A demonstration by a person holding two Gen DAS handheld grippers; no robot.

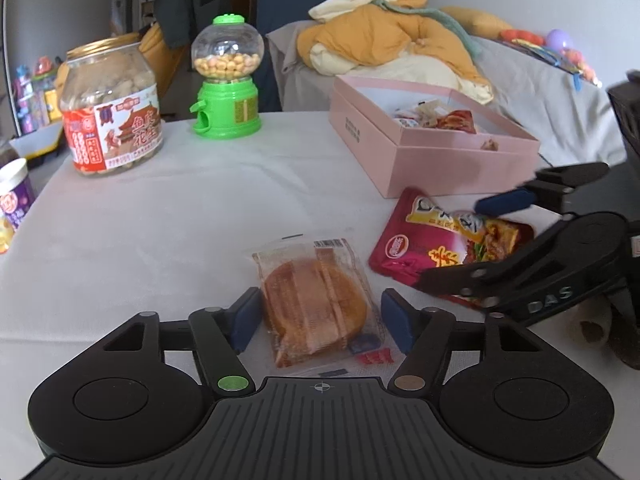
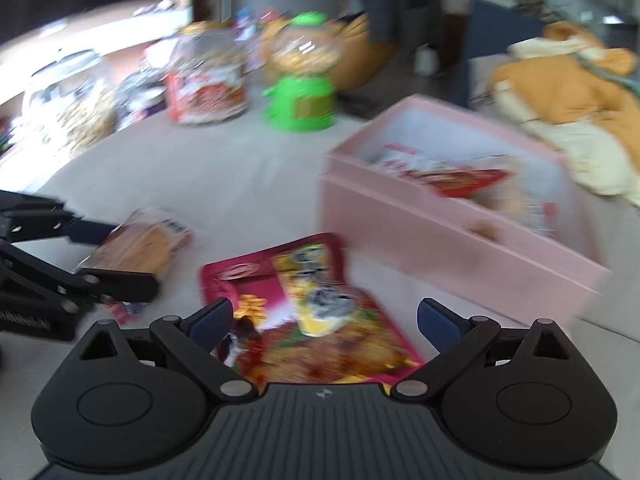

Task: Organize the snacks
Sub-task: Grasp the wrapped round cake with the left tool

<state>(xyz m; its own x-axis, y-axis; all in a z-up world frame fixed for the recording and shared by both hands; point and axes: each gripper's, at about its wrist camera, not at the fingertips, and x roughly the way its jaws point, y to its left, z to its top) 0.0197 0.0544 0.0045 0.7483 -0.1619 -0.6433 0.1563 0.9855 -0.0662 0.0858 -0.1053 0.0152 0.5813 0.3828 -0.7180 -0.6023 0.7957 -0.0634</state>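
A round golden pastry in a clear wrapper [image 1: 312,296] lies flat on the white tablecloth [image 1: 160,240]. My left gripper [image 1: 320,318] straddles it, open, its blue pads [image 1: 245,320] standing clear of the pastry on either side. To its right lies a magenta snack packet [image 1: 416,240]. My right gripper [image 2: 324,320] is open around the packet [image 2: 304,300], which rests on the cloth between the fingers. The right wrist view is blurred. Behind the packet stands an open pink box [image 1: 400,156] holding several wrapped snacks.
A peanut jar [image 1: 112,108] and a green candy dispenser [image 1: 228,76] stand at the table's far left. A purple cup [image 1: 14,200] is at the left edge. A sofa with an orange blanket pile [image 1: 400,40] lies beyond the box.
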